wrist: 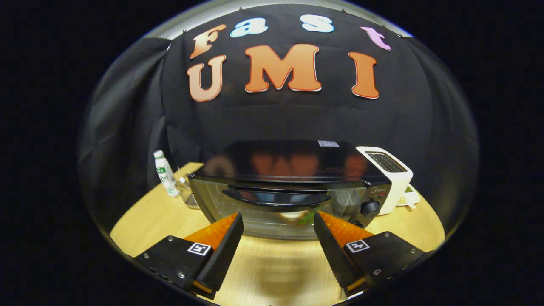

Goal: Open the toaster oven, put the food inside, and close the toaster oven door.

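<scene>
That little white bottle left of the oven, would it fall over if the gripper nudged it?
Probably: the bottle is tall, narrow, upright on smooth wood, so likely tippy. It looks like light plastic, apt to roll once down. The open gripper faces the toaster oven instead.

White bottle (166, 173) with green label is standing upright on the wooden desk (148, 216), near the desk's far edge. Just beside it a wire rack or basket (187, 194) is sitting, partly hidden, too small to tell more. White pop-up toaster (389, 174) is standing at the other end of the desk, slots facing up. A small light-coloured dish (409, 199) is lying at its base, contents unclear.
</scene>
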### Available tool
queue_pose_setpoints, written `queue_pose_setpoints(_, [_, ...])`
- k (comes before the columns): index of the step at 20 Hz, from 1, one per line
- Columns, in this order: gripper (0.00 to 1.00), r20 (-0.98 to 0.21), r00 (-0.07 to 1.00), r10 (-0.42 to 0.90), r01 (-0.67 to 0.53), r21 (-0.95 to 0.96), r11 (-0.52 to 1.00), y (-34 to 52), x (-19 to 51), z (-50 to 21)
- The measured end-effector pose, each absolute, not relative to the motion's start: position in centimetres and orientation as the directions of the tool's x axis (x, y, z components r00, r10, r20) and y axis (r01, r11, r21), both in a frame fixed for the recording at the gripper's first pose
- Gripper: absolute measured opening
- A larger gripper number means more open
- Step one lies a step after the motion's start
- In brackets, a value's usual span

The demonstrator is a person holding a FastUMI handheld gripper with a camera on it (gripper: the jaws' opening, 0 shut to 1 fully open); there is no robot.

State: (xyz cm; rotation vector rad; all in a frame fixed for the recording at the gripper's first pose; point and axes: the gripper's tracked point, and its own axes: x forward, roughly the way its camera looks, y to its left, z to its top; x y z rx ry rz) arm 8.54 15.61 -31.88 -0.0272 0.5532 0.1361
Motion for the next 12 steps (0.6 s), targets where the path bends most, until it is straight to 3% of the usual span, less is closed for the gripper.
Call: queue_pose_setpoints(12, [0.98,-0.121,0.981,0.151,-0.156,-0.04,0.987,11.5,4.4,-10.2])
